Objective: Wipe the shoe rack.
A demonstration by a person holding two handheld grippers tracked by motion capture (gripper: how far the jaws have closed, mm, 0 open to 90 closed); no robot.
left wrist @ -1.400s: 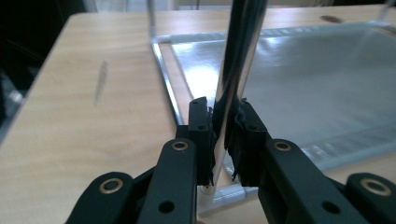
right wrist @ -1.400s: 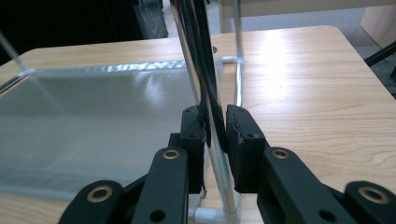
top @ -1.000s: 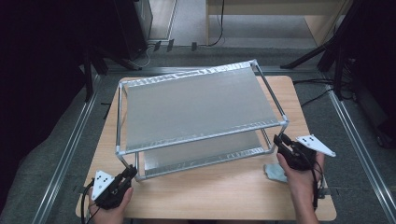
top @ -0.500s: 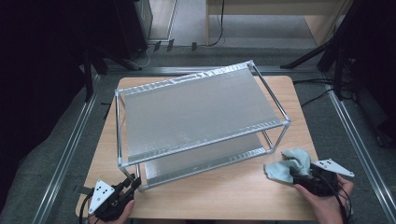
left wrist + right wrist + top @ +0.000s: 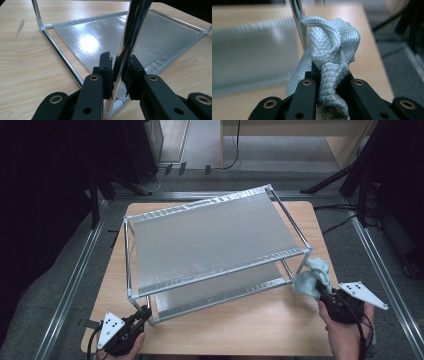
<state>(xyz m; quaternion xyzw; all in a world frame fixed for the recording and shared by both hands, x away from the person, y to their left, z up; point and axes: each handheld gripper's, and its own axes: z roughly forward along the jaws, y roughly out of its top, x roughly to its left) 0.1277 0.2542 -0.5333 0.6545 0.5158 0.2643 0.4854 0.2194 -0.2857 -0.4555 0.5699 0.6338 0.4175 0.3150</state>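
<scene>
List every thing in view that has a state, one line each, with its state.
Left gripper: shut on the rack's chrome post.
Right gripper: jaws just closed, shut on the bunched pale cloth.
Rack: upright on the table, both shelves bare.

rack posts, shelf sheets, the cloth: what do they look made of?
Posts: likely polished metal tube, with mirror-like reflections, joined by pale, probably plastic corner pieces.
Shelf sheets: silvery with a fine ribbed grain and soft glare; thin metal or coated plastic, can't tell which.
Cloth: pale blue woven fabric, with a waffle-like weave and soft folds; probably microfibre or cotton.
</scene>
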